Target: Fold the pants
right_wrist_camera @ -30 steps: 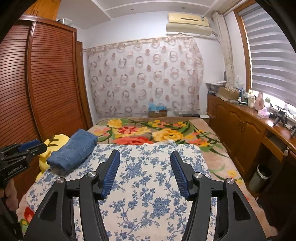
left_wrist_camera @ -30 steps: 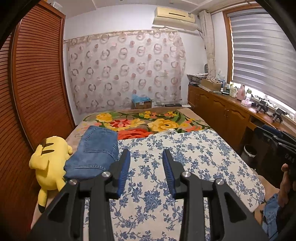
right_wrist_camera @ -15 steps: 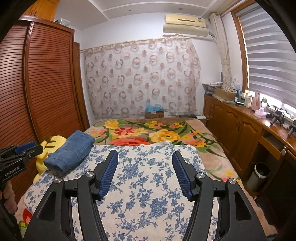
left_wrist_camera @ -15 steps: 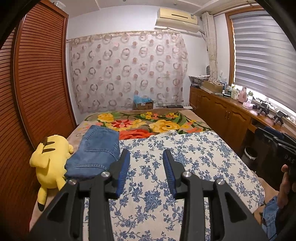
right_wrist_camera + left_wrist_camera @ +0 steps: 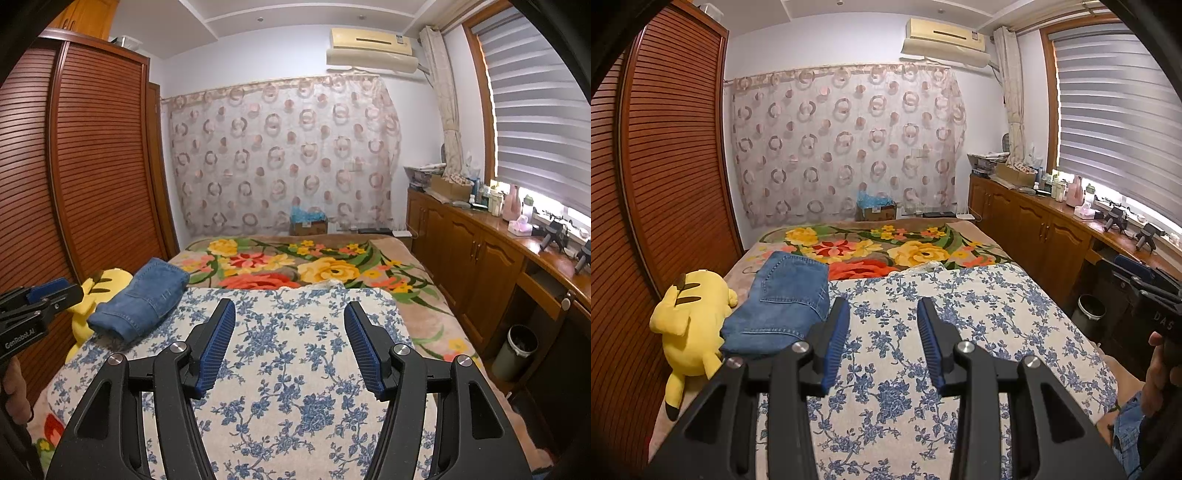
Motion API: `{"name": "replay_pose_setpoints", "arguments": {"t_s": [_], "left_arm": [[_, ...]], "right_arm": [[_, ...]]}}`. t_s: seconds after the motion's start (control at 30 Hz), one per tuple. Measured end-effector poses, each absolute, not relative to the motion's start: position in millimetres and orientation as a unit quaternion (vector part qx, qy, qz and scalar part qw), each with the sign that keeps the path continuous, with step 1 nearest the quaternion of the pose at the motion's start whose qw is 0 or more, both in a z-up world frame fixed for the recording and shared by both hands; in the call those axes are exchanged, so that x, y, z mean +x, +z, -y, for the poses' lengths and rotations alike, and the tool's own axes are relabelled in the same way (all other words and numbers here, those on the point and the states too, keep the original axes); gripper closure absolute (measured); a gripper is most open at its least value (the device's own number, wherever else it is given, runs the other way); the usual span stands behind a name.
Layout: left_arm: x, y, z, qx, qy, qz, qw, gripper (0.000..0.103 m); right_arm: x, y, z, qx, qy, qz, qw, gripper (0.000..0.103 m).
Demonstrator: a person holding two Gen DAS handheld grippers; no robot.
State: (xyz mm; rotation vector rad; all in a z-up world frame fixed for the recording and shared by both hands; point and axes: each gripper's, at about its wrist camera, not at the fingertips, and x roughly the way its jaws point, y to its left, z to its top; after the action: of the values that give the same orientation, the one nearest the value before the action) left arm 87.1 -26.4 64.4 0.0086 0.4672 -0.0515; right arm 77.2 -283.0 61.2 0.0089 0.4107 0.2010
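Folded denim pants [image 5: 781, 306], rectangular stack

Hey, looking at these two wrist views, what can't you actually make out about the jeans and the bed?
- Folded jeans: near edge hidden behind the left gripper, left wrist view.
- Plush toy: mostly hidden by the jeans, right wrist view.
- Blue-flowered cover: near end cut off by the frame, both views.

Blue denim pants [image 5: 783, 302], folded into a compact stack, lying flat at the bed's left edge
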Motion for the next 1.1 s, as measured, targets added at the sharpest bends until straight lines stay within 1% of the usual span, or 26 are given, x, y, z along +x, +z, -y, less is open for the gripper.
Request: {"name": "replay_pose_setpoints", "arguments": {"t_s": [1.1], "left_arm": [[86.0, 63.3, 23.0, 0.004, -0.026, -0.23, 0.973, 0.064]], "right_arm": [[77.2, 60.5, 283.5, 0.005, 0.1, -0.202, 0.974, 0.039]]}}
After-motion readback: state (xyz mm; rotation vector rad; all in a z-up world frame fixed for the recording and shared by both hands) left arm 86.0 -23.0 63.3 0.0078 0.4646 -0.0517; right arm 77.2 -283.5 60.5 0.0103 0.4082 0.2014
